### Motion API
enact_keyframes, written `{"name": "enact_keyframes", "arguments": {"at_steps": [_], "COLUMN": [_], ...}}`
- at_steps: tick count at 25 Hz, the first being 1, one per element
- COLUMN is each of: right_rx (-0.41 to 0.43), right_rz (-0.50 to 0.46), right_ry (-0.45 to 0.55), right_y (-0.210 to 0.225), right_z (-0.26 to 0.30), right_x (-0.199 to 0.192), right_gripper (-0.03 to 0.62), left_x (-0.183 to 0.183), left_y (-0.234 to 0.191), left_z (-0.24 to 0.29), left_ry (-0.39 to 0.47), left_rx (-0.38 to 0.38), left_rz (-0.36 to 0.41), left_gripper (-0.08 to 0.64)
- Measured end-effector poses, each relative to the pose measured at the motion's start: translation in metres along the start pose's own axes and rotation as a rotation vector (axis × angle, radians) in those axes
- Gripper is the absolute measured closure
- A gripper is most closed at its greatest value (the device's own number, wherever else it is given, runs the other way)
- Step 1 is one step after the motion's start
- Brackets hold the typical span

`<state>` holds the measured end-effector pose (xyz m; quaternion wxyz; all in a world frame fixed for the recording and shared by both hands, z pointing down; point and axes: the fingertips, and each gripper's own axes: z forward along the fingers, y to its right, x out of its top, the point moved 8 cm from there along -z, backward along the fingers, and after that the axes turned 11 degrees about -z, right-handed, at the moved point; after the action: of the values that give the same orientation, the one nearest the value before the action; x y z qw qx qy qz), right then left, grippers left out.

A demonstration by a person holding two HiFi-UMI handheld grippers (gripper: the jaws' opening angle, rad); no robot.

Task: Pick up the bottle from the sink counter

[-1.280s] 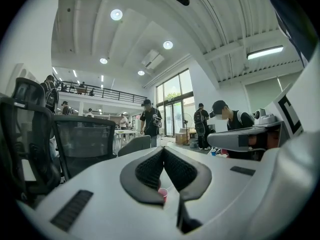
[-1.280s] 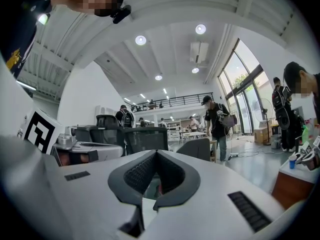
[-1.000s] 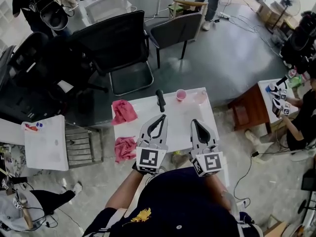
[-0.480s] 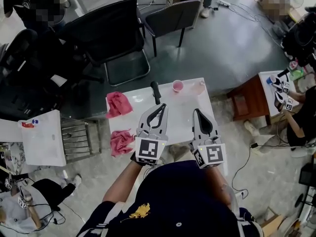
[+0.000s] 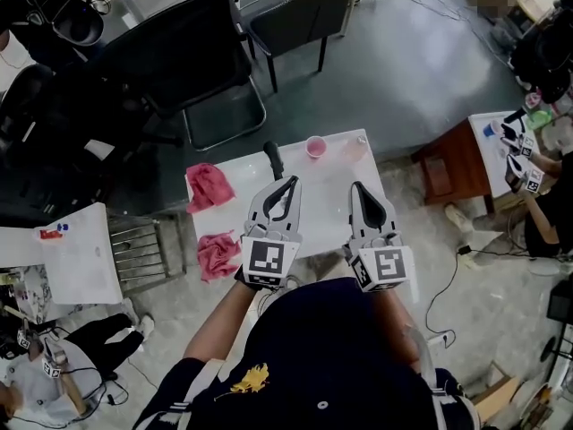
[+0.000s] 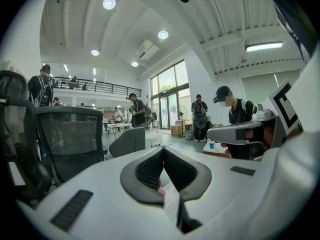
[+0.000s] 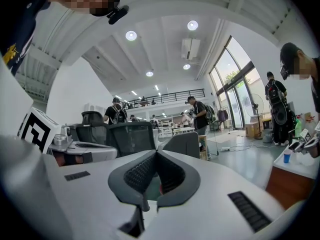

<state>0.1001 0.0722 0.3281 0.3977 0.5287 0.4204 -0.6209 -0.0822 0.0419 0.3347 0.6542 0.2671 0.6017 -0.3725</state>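
Observation:
A dark, slim bottle-like object (image 5: 271, 159) lies at the far edge of a small white table (image 5: 327, 195) in the head view. To its right stand a pink cup (image 5: 315, 146) and a clear container (image 5: 354, 149). My left gripper (image 5: 291, 181) hangs over the table's middle, just short of the dark object, with its jaws shut and empty. My right gripper (image 5: 356, 187) is held parallel beside it, also shut and empty. In the left gripper view the left gripper (image 6: 163, 149) points level at the room, its tips meeting. In the right gripper view the right gripper (image 7: 156, 152) does the same.
Two pink cloths (image 5: 208, 186) (image 5: 218, 253) lie at the table's left side. Black office chairs (image 5: 192, 56) stand beyond the table. A white board (image 5: 76, 258) and a metal rack (image 5: 148, 249) are at the left, and a brown side table (image 5: 461, 173) is at the right. People stand around the room.
The table and floor have slid up and left in the head view. Both grippers stay shut, side by side over the table.

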Motion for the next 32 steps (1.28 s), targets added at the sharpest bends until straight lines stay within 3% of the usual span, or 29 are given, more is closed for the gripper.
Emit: {"name": "enact_keyframes", "arguments": {"at_steps": [32], "right_rx": [-0.01], "right_rz": [0.036], "right_ry": [-0.118], "right_y": [0.068], "right_z": [0.059], "right_x": [-0.058], "right_gripper": [0.566], "left_x": [-0.041], "left_y": [-0.011], "left_z": [0.1], "left_ry": [-0.12], "left_rx": [0.017], "left_rz": [-0.03], "left_gripper": [0.541]}}
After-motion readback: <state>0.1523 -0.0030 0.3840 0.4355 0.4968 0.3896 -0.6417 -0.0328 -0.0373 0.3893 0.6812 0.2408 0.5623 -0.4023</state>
